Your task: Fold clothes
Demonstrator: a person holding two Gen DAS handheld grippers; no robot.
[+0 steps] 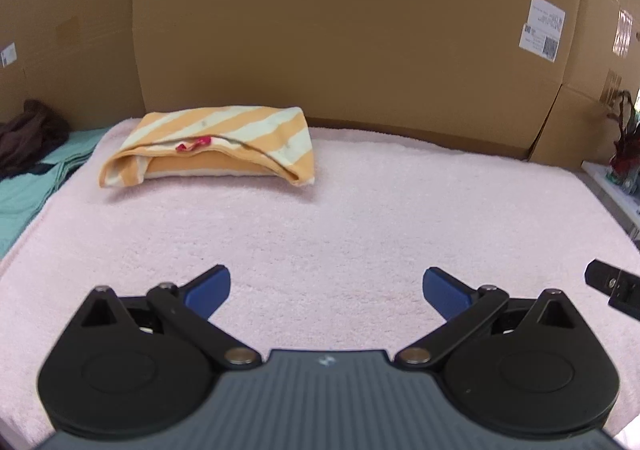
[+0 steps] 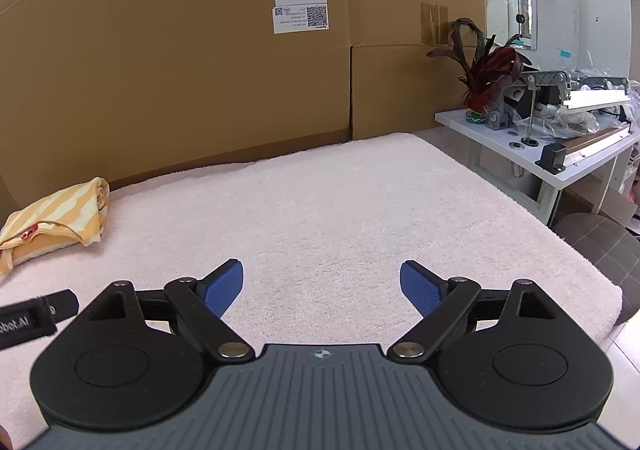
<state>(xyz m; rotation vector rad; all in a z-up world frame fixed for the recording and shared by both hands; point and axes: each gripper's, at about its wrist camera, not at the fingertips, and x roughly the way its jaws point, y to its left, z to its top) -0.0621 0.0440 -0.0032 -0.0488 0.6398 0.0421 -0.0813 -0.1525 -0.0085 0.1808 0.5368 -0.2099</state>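
Both grippers hover low over a worktop covered in pale pink terry cloth, and neither has hold of anything. The left gripper has its blue-padded fingers spread wide, with only bare pink cloth showing in the gap. The right gripper looks much the same: its fingers stand well apart and nothing lies between them.

The folded garment, striped orange and cream with a small red mark near its opening, sits towards the far left corner of the worktop, close against the wall of cardboard boxes behind. It is well apart from both grippers. In the right wrist view it lies at the far left edge, a little rumpled at one end.

Off the left end of the pink cloth there is a teal fabric with a dark brown bundle on top. To the right, past the worktop's edge, a white side table carries a red-leaved plant and some metal hardware.
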